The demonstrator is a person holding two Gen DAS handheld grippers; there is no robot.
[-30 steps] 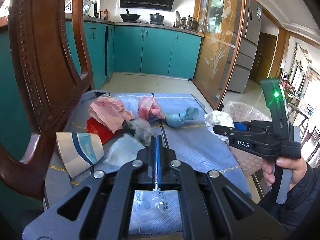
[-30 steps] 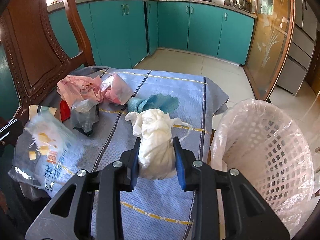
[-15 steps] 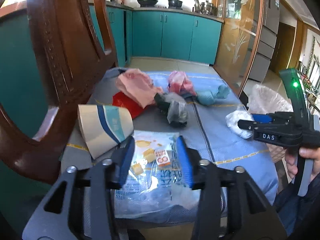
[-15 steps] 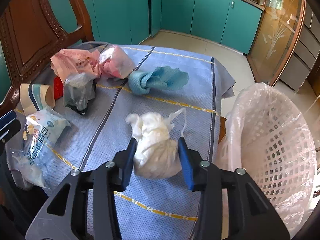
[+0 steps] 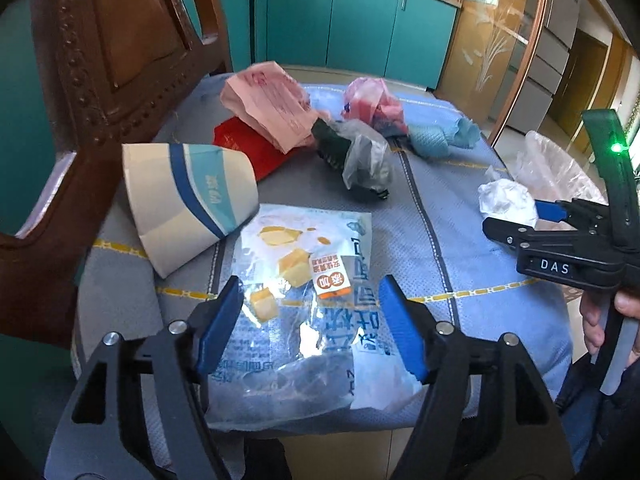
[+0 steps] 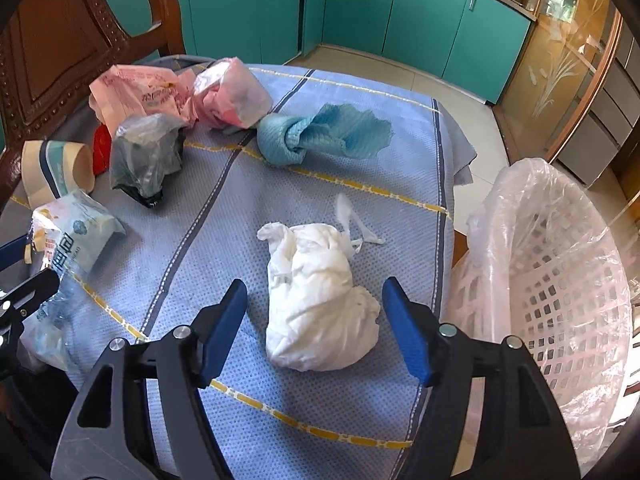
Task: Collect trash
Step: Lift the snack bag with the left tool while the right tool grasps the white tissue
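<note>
My left gripper (image 5: 310, 304) is open, its jaws on either side of a clear snack wrapper (image 5: 304, 304) lying flat on the blue cloth (image 5: 440, 248); the wrapper also shows in the right wrist view (image 6: 72, 236). My right gripper (image 6: 314, 308) is open around a crumpled white bag (image 6: 320, 300) that rests on the cloth (image 6: 360, 392); the bag also shows in the left wrist view (image 5: 506, 200). A pink lined waste basket (image 6: 560, 280) stands just right of the table edge.
On the cloth lie a paper cup (image 5: 188, 200) on its side, a grey plastic bag (image 5: 360, 160), pink bags (image 5: 272, 108), a red packet (image 5: 248, 148) and a teal cloth (image 6: 320, 136). A carved wooden chair back (image 5: 100, 60) rises at the left.
Both grippers opened. The left one let the snack wrapper down flat on the cloth; the right one released the white bag, which now rests on the cloth between wide jaws.
</note>
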